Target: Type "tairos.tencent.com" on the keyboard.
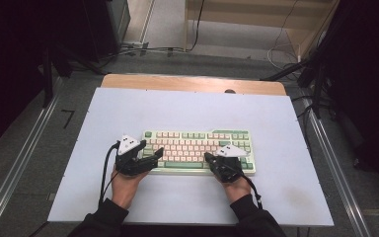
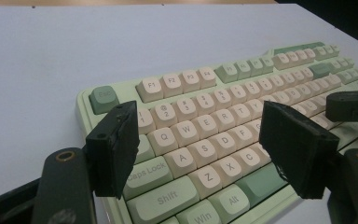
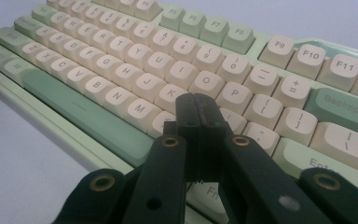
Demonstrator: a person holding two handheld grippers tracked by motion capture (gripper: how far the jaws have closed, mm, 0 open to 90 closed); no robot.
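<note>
While over keyboard [image 1: 197, 148]: right gripper [image 1: 208, 157] closed, empty.

Black grippers [image 1: 148, 159] with grey three-cornered plates; brass-ringed screw holes; trailing cables; dark sleeves [image 1: 103, 219]

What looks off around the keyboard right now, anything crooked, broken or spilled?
Nothing stands out. The keyboard lies flat and square on the white mat, every keycap seated, no spills. The left tongs are open over the left-hand keys; the right tongs are shut over the keys near the comma.
</note>
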